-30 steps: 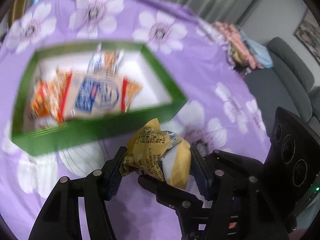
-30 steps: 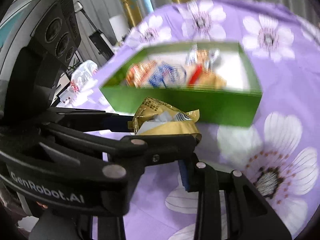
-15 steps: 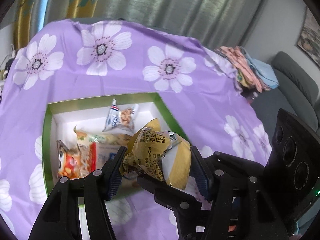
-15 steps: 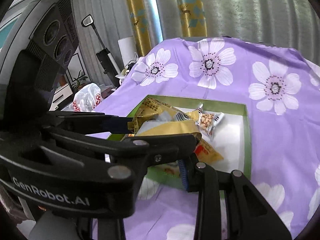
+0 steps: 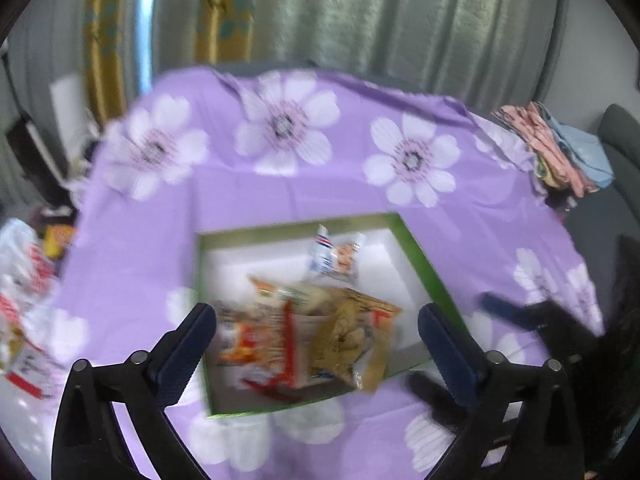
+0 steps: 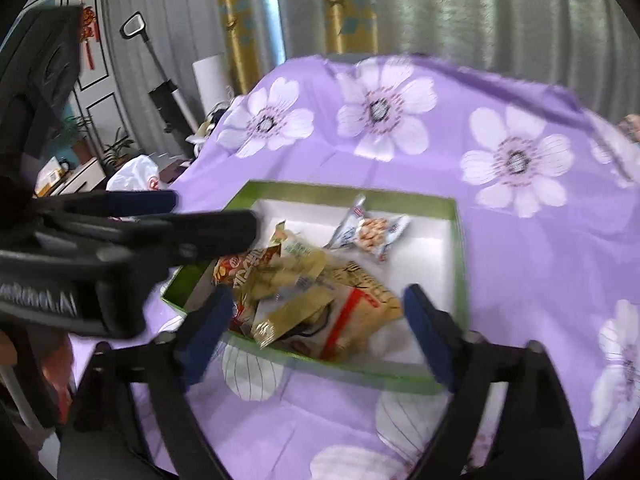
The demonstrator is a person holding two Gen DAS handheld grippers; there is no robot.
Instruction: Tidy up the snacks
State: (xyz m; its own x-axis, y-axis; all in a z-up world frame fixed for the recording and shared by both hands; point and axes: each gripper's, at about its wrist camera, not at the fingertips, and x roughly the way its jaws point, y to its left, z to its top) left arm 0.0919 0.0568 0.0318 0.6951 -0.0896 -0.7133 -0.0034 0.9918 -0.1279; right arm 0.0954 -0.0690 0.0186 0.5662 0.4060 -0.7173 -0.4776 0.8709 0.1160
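Grey-green curtains [image 5: 400, 20] with a yellow patterned panel hang behind a tabletop covered by a purple cloth [image 5: 328, 188] printed with large white flowers. A pile of folded fabric [image 5: 556, 152] lies at the cloth's 2 o'clock edge in the left wrist view, and white plastic bags [image 5: 20, 280] sit off the tabletop at 9 o'clock.

A green box [image 5: 424, 264] with a white inside rests on the cloth. Within it, a small white-and-blue peanut packet [image 6: 372, 232] lies toward the far side, at 12 o'clock from the other snacks. An orange-red packet [image 5: 256, 336] lies at the near left, and a crumpled gold packet [image 6: 292, 300] rests on top of the heap at the near side, over a tan packet with a red stripe [image 6: 360, 312].

The left gripper [image 5: 316, 332] hangs above the box's near half with its fingers spread wide and nothing between them; the view is blurred. The right gripper [image 6: 316, 312] is likewise wide open and empty, above the box's near wall, its fingers framing the gold packet without touching it. In the right wrist view the left gripper's black body crosses in from 9 o'clock, above the box's left corner.
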